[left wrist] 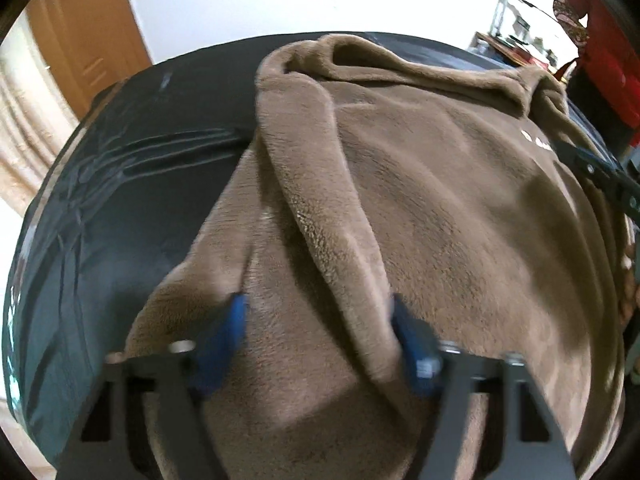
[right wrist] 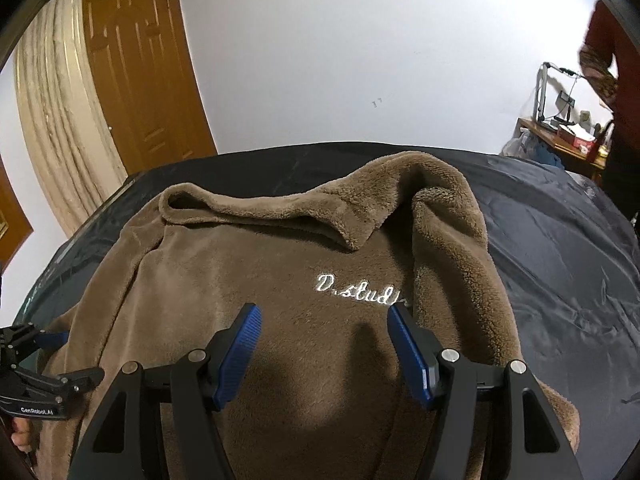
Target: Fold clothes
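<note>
**Brown fleece sweatshirt spread on black-covered table**

Across a table under a black cover [right wrist: 560,240], a brown fleece sweatshirt [right wrist: 280,264] is laid flat, collar toward twelve o'clock. White script lettering [right wrist: 360,292] is seen on its chest. One sleeve [left wrist: 320,216] is folded over the body, running from eleven o'clock down toward five in the left wrist view. The left gripper [left wrist: 318,340] is lowered onto the fleece with the sleeve's end between its blue pads [left wrist: 230,332]; whether the pads press on it cannot be told, as the frame is blurred. The right gripper [right wrist: 324,348] is held with its jaws apart over the chest, nothing between them. No container is visible.
</note>
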